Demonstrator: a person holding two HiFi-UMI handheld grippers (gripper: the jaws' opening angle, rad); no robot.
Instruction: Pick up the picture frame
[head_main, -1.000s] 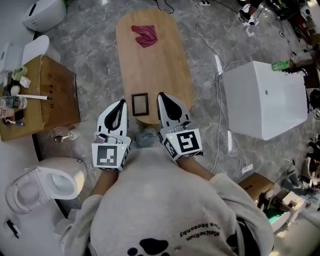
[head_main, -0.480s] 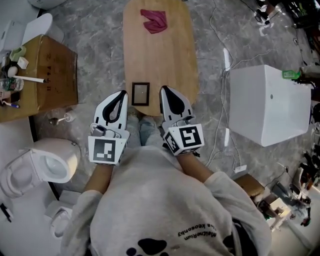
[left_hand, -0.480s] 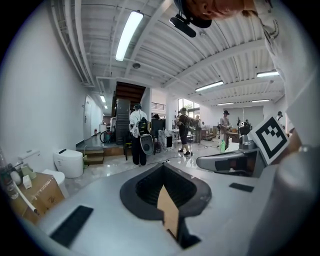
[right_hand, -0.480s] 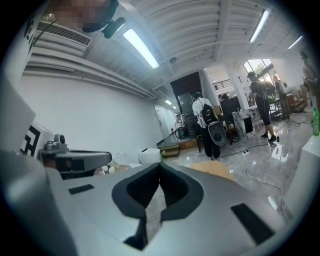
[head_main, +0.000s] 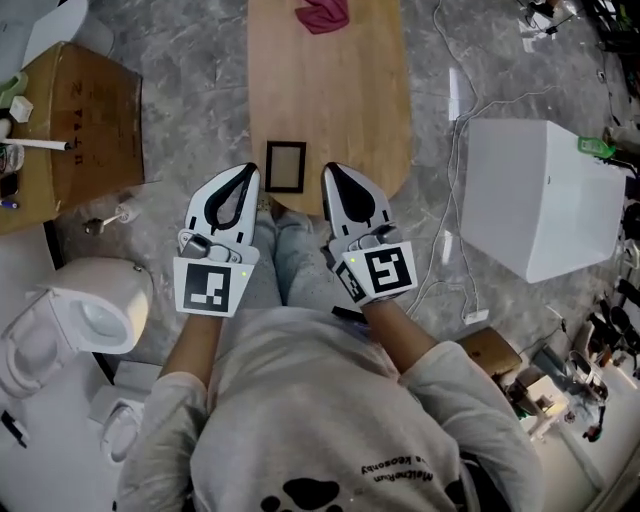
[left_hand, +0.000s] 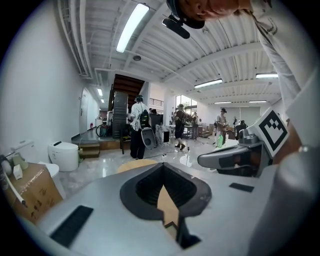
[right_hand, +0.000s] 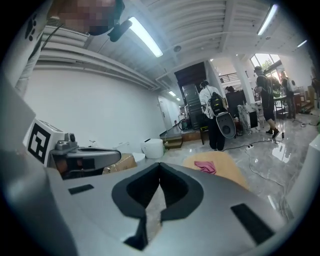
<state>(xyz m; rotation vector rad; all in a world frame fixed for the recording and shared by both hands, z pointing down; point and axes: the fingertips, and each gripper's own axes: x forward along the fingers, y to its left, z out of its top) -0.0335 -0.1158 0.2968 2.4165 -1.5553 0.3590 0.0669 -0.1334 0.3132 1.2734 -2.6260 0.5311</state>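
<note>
A small dark picture frame (head_main: 285, 167) lies flat near the front end of the long wooden table (head_main: 340, 100). My left gripper (head_main: 249, 171) is shut and empty, its tip just left of the frame. On the frame's other side my right gripper (head_main: 328, 171) is shut too, with nothing in it. Both point toward the table from in front of my body. In the left gripper view the left gripper (left_hand: 161, 165) has its jaws together, and the right gripper (right_hand: 160, 165) looks the same in the right gripper view. The frame is hidden in both gripper views.
A pink cloth (head_main: 322, 15) lies at the table's far end. A cardboard box (head_main: 70, 130) with small items stands at the left, a white toilet (head_main: 70, 320) below it. A white box (head_main: 540, 195) and floor cables (head_main: 455, 90) are at the right. People stand far off (left_hand: 137, 125).
Both grippers have sunk and now flank the picture frame more closely. The head view has shifted, so the table and frame sit higher in the picture.
</note>
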